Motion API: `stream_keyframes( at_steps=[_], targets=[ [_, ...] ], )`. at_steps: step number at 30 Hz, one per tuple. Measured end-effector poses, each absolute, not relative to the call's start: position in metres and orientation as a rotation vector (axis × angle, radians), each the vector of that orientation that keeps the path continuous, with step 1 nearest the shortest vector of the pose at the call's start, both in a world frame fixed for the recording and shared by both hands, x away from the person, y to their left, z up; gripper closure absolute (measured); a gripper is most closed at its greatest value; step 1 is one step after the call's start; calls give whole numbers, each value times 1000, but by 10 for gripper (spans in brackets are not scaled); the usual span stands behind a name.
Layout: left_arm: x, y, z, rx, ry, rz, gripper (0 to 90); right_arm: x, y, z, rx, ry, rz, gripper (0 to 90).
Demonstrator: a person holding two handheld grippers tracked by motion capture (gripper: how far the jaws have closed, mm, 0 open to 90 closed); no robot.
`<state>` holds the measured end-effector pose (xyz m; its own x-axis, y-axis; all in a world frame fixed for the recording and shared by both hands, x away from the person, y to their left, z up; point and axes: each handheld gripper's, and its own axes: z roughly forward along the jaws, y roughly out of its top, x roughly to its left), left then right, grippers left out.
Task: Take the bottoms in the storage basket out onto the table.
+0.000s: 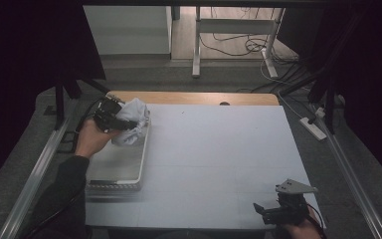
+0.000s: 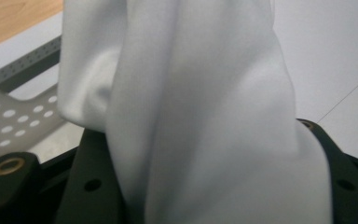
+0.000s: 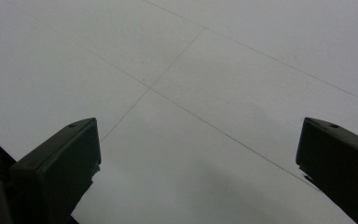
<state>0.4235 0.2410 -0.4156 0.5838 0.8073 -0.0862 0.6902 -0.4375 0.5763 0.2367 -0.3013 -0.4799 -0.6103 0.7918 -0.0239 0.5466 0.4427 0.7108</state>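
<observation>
The room around me is dim, with grey carpet and cables on the floor beyond a white worktop that has a strip of bare wood along its far edge. At the worktop's left side I see a pale tray with a perforated end, lying lengthwise.

My left tongs are over the far end of that tray, clamped on a white cloth. The cloth is bunched in a loose bundle, and its lower folds hang down toward the tray; I cannot tell whether they touch it. In the left gripper view the cloth rises out of the pinch between the two black jaws and drapes over them, with the tray's perforated end behind it to the left.

My right tongs sit at the near right corner of the worktop, well apart from the cloth. Their jaws stand wide apart with nothing between them, pointing over the bare white surface.
</observation>
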Motion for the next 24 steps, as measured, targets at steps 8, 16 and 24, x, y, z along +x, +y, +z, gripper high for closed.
stream_keyframes(
  at_steps=[8,16,24],
  targets=[
    [422,228,-405,2244,1146,285,530,237,-301,-480,1138,2346,964,2],
    [420,213,-394,2253,1098,310,527,237,-301,-480,1137,2347,963,2],
    [422,199,-388,2256,1061,308,525,237,-301,-480,1137,2347,965,2]
  ],
)
